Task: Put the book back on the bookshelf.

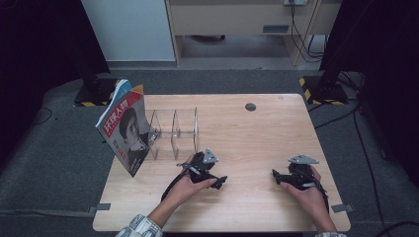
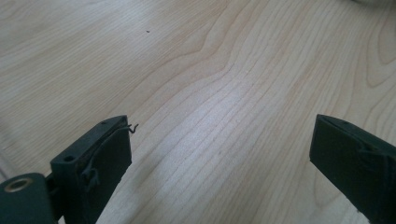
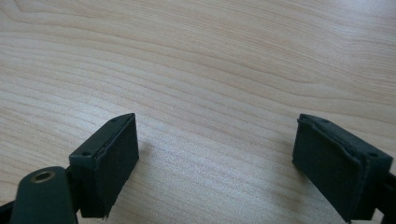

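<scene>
While both rest low on the table [image 1: 257, 128], left gripper [image 1: 223, 180] lower centre, right gripper [image 1: 274, 176] lower right (jaws of each spread apart, gripping nothing), magazine [image 1: 123, 129] propped against clear rack [image 1: 174, 129] upper left

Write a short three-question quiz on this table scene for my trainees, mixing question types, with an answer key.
1. True or false: the left hand-held gripper is shut on the magazine.
2. Multiple choice: the magazine stands A) flat at the table's middle, B) leaning at the left end of the clear divider rack, C) under the right hand-held gripper.
3. Fill in: in both gripper views, between the open jaws lies bare ____ of the table.

Key: 1 false, its jaws stand apart with nothing between them; 2 B; 3 wood.
</scene>
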The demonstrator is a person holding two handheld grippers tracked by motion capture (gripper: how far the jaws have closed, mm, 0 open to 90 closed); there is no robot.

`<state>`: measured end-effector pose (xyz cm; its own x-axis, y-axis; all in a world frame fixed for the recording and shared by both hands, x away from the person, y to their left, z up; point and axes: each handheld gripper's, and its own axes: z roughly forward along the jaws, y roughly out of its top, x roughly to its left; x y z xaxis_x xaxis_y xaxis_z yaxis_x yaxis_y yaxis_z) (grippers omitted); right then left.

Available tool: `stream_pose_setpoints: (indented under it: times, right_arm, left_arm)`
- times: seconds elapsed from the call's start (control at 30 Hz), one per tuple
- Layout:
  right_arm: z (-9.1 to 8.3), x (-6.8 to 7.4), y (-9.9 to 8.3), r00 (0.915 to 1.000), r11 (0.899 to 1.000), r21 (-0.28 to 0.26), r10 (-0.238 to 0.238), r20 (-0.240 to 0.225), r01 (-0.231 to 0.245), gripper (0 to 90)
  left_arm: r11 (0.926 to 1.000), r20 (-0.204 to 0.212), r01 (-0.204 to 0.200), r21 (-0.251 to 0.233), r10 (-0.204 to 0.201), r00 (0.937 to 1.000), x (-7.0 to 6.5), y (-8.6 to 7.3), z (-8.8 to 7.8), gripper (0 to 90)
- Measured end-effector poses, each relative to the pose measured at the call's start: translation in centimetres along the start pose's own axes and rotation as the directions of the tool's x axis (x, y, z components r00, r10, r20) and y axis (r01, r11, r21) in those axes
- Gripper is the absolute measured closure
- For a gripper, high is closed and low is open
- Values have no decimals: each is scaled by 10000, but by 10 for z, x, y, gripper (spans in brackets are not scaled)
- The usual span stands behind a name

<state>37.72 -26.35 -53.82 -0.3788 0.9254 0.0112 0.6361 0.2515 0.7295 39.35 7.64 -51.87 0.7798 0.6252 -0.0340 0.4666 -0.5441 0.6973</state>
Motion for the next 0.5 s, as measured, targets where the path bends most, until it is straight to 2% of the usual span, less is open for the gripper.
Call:
stream_pose_setpoints:
  times: [0.13, 0.2, 0.27, 0.33, 0.5]
  right_arm:
    - [0, 0, 0, 10000, 10000, 20, -33, -27, 33, 145]
    - [0, 0, 0, 10000, 10000, 20, -37, -28, 37, 145]
    - [0, 0, 0, 10000, 10000, 16, -46, -20, 46, 145]
    - [0, 0, 0, 10000, 10000, 15, -49, -21, 49, 145]
    - [0, 0, 0, 10000, 10000, 18, -75, -35, 75, 143]
  left_arm:
    - [9999, -194, -22, 153, 25, 9998, 1, -1, 6, 52]
    - [9998, -340, 150, 99, -146, 9993, 3, -3, 8, 52]
    - [9996, -442, 56, 291, -44, 9990, 4, -6, 11, 53]
    - [9999, -452, -21, 106, 26, 9990, 3, -10, 14, 25]
    - [10000, -402, -47, 11, 47, 9992, 3, -10, 16, 7]
